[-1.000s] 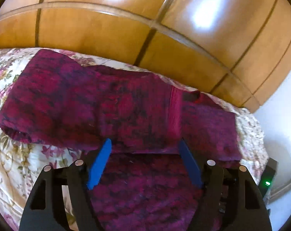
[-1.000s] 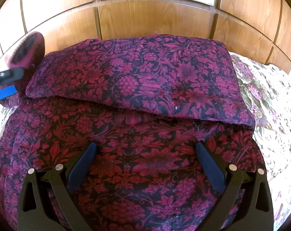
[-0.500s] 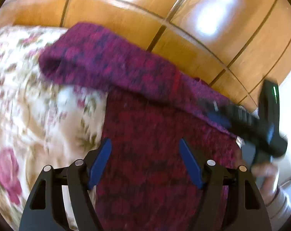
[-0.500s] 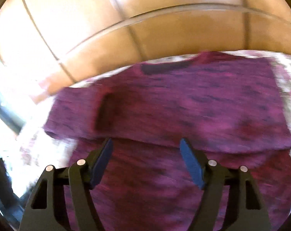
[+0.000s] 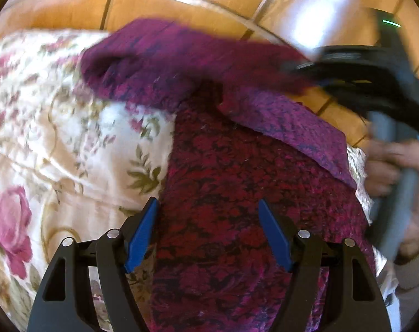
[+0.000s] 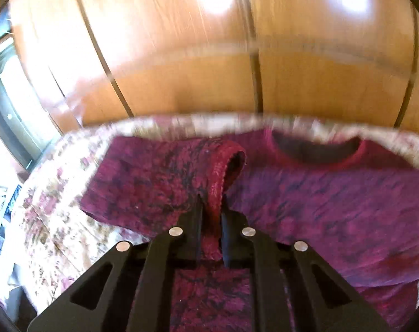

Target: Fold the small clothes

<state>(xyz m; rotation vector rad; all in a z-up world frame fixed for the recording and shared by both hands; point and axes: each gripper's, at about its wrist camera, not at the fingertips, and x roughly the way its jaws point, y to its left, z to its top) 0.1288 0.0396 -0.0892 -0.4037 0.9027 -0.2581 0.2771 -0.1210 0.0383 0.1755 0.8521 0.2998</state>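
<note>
A magenta-and-red patterned sweater lies on the bed, its upper part folded over. My left gripper hangs open just above the sweater's lower body near its left edge, with nothing between the blue pads. In the right wrist view my right gripper is shut on the red ribbed cuff of a sleeve, which stands lifted off the sweater. The dark neckline shows beyond it. The right gripper also appears blurred at the left wrist view's upper right, held by a person's hand.
A cream floral bedspread covers the bed around the sweater and shows on the left in the right wrist view as bedspread. Glossy wooden panels stand close behind the bed. A window is at the far left.
The right gripper has closed on the sleeve cuff and risen, turning toward the sweater's left side. The left gripper has shifted toward the sweater's left edge, staying open.
</note>
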